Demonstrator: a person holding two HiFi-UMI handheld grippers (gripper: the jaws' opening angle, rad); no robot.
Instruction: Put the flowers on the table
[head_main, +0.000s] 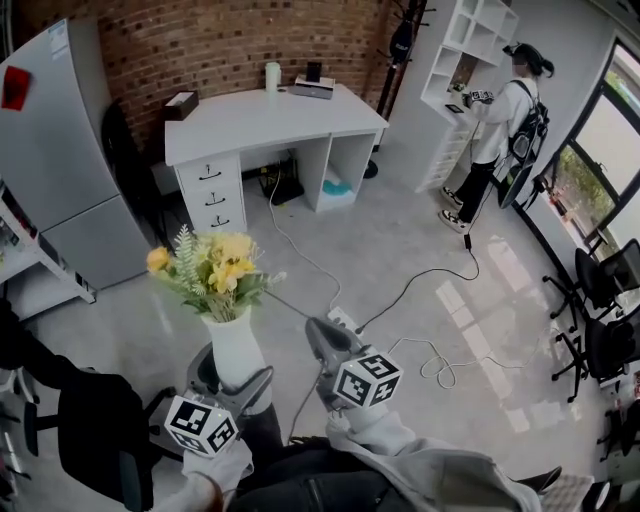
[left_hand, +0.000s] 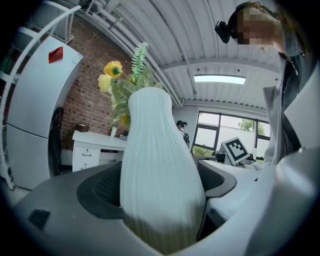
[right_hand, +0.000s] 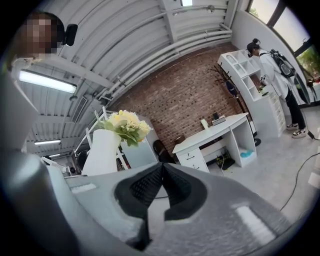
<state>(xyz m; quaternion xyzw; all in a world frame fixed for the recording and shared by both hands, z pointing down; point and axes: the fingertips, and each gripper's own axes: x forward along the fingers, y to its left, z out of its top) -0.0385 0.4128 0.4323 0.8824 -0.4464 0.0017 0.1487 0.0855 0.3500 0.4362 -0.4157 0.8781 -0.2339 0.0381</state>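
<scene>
Yellow flowers (head_main: 214, 262) upright in white vase (head_main: 236, 347)

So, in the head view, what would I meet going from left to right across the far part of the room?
Grey fridge, white desk, coat stand, standing person, black office chairs.

Yellow blooms and green leaves are seen on the flowers (head_main: 222, 265); the vase (head_main: 236, 345) is ribbed white, the table (head_main: 262, 118) plain white.
</scene>
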